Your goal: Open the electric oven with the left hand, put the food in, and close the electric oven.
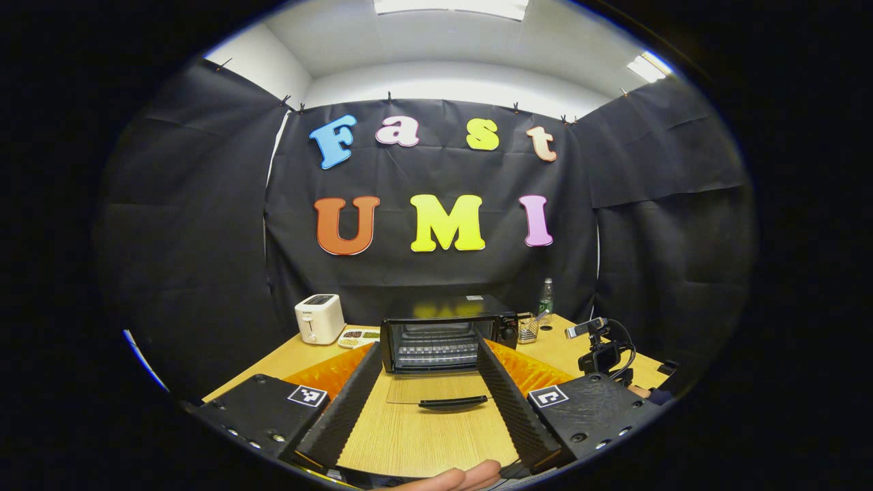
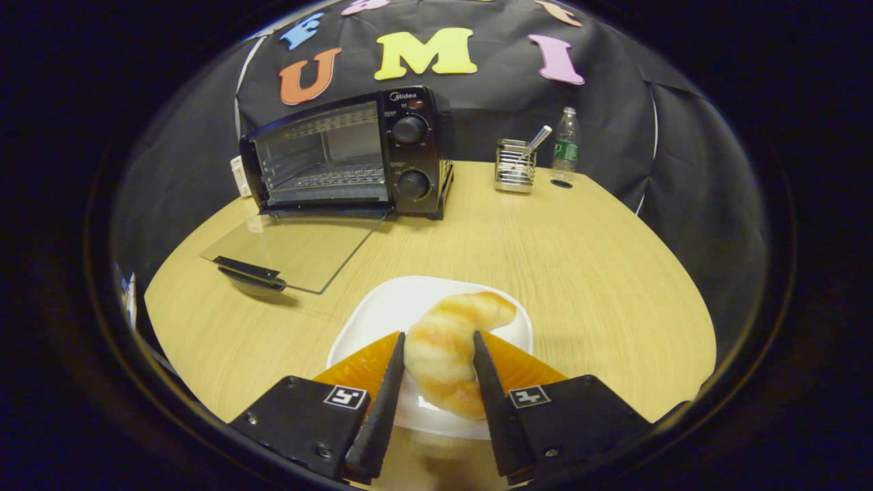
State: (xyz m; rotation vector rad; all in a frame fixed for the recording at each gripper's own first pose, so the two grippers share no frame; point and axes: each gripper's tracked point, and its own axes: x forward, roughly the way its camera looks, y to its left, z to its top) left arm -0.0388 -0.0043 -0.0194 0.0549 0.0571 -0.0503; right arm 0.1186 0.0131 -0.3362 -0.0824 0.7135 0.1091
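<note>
A: Status?

B: Oven (image 2: 344,153) door (image 2: 293,249) is down flat on the counter (image 2: 580,273), cavity open. Opening step looks done.

A: Left gripper?

B: Left gripper (image 1: 426,354) spread wide, holding nothing. In its view the oven (image 1: 447,334) sits centre frame, door handle (image 1: 453,403) between the fingers but clear of them.

A: Food?

B: Croissant (image 2: 447,348) on the plate (image 2: 382,307), lower centre of the right gripper view. Right gripper (image 2: 436,341) straddles it, fingers close against both sides. Can't tell if both are pressing, and it sits on the plate, not lifted.

A: Remaining?

B: Grip and lift it, carry it to the oven at upper left, set it on the rack (image 2: 334,179), shut the door. Roughly a third done, my estimate.
</note>
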